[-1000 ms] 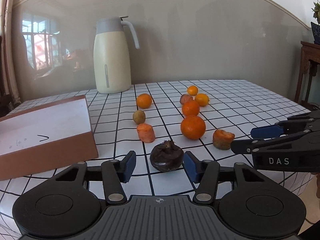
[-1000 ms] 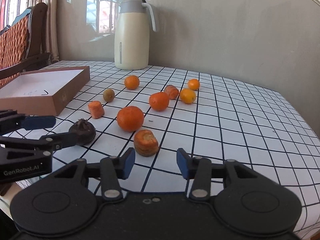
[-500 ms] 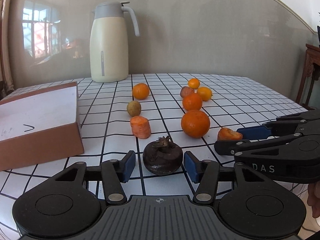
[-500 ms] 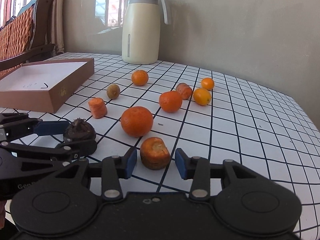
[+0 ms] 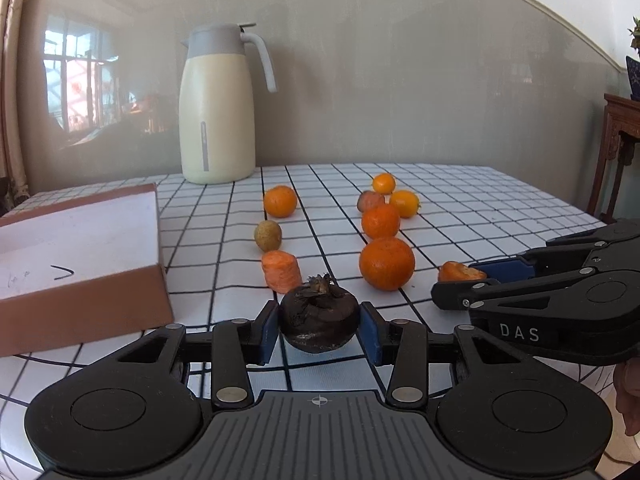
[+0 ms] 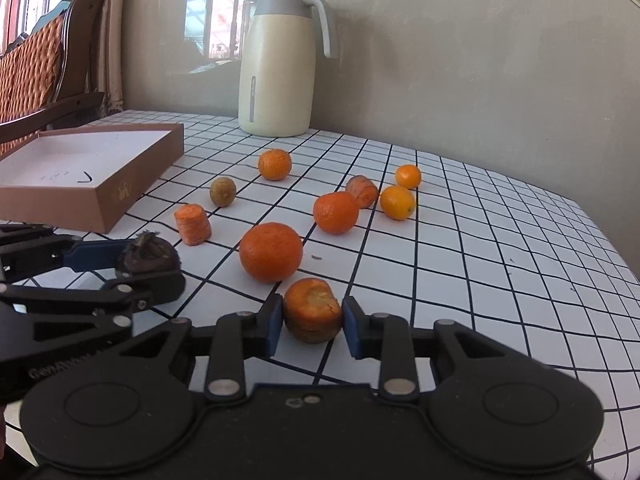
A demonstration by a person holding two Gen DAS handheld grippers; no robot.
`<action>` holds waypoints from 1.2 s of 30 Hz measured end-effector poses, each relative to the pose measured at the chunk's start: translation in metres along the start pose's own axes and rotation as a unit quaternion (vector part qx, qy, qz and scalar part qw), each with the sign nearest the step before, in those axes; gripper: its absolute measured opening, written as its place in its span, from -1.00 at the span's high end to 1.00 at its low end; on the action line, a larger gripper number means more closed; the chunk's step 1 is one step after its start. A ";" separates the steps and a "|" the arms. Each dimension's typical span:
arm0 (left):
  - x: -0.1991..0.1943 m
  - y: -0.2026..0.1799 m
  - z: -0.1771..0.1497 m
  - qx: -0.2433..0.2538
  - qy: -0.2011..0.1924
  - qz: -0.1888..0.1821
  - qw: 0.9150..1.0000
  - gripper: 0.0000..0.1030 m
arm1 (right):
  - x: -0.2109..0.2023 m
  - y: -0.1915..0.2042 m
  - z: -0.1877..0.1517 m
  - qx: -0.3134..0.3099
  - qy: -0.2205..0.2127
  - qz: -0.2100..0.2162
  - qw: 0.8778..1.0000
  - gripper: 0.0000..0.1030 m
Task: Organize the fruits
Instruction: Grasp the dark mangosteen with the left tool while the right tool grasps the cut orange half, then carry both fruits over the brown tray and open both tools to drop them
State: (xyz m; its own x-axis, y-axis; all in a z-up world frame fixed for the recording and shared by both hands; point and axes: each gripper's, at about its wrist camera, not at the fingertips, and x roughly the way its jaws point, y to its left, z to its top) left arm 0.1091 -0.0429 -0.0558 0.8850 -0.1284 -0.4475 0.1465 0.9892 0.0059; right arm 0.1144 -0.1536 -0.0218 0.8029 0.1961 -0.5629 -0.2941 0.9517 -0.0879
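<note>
On the counter (image 6: pixel 500 240) lie five round orange citrus fruits (image 6: pixel 271 252), of which two are small kumquat-like ones (image 6: pixel 397 202). There are three cut carrot pieces (image 6: pixel 192 224), one small brownish round fruit (image 6: pixel 222 191) and one dark, near-black fruit (image 5: pixel 319 317). One cream jug (image 6: pixel 276 64) and one open cardboard box (image 6: pixel 120 192) complete the count.

left wrist: low, close, facing wall | right wrist: same | shared: jug (image 5: pixel 218 108), tablecloth (image 6: pixel 480 240)

oranges (image 6: pixel 271 252) crowd ahead, bare cloth (image 6: pixel 500 248) right, box (image 6: pixel 92 168) left
</note>
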 end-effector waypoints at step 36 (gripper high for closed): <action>-0.090 0.223 0.025 -0.098 -0.081 0.195 0.973 0.17 | 0.013 0.154 0.098 -0.049 -0.128 0.129 0.982 0.55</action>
State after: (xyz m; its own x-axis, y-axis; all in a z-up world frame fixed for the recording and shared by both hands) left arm 0.0733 0.1875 0.0080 0.9167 0.2648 -0.2992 -0.2867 0.9575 -0.0309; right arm 0.1303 0.0186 0.0380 0.7957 0.4927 -0.3522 -0.5432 0.8378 -0.0553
